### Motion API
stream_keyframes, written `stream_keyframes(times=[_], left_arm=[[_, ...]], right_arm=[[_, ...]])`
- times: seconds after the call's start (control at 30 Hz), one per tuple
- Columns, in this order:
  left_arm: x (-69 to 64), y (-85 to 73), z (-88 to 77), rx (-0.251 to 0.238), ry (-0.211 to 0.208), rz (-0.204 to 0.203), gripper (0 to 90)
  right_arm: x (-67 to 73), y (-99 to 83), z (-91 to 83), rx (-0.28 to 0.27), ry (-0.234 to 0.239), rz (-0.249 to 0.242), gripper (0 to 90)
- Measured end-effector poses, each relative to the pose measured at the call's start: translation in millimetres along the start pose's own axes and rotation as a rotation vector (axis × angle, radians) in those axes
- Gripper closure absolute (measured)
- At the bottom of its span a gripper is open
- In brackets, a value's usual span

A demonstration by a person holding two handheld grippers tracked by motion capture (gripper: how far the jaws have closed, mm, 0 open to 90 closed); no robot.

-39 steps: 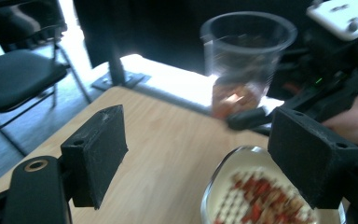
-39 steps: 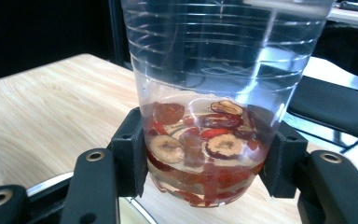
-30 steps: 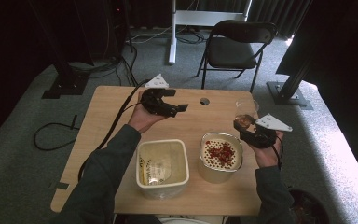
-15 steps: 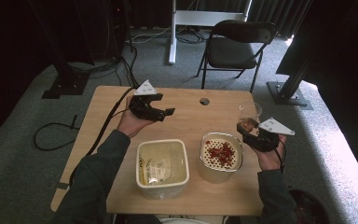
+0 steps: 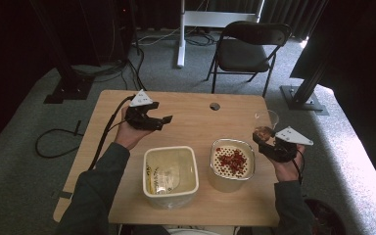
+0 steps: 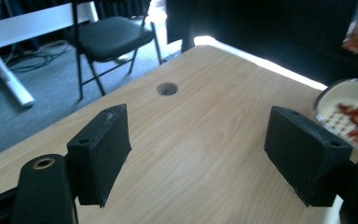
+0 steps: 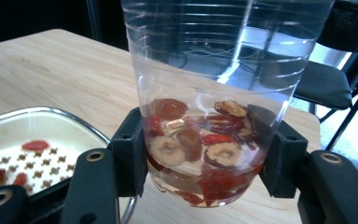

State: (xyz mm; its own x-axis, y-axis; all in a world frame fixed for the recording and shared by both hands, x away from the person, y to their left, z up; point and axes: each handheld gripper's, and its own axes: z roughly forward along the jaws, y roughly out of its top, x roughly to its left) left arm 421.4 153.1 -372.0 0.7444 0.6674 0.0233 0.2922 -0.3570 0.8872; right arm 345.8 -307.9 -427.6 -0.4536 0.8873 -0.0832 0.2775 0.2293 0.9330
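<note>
Right gripper [image 7: 204, 163]: jaws clamped on the base of a clear plastic cup [image 7: 214, 93] of red dried-fruit slices, upright, just beside a perforated strainer bowl [image 5: 232, 164] bearing more red pieces. Left gripper [image 5: 157, 121]: jaws parted, nothing between them, above bare table [image 6: 205, 140], well apart from the cup; a white tub [image 5: 170, 176] lies near it.

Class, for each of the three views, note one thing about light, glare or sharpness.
High view: sunlight washes out the floor right of the table. Left gripper view: a bright band runs along the table's far edge. Right gripper view: the clear cup mirrors the room, and the chair behind is soft.
</note>
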Motion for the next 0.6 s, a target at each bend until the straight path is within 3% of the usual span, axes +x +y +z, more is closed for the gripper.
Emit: stream_keyframes(times=[0.2, 0.33, 0.6], left_arm=[[11.3, -23.5, -5.7, -0.003, 0.037, -0.058, 23.2], [20.5, -44.4, -9.5, -0.003, 0.056, -0.122, 23.4], [28.6, -79.9, -14.9, 0.028, 0.101, -0.177, 23.6]], right_arm=[[-2.6, -6.8, -6.5, 0.010, -0.016, -0.014, 43.0], [-3.4, -10.6, -11.2, 0.019, -0.022, -0.031, 43.0], [-6.9, -20.5, -21.8, 0.042, -0.041, -0.056, 43.0]])
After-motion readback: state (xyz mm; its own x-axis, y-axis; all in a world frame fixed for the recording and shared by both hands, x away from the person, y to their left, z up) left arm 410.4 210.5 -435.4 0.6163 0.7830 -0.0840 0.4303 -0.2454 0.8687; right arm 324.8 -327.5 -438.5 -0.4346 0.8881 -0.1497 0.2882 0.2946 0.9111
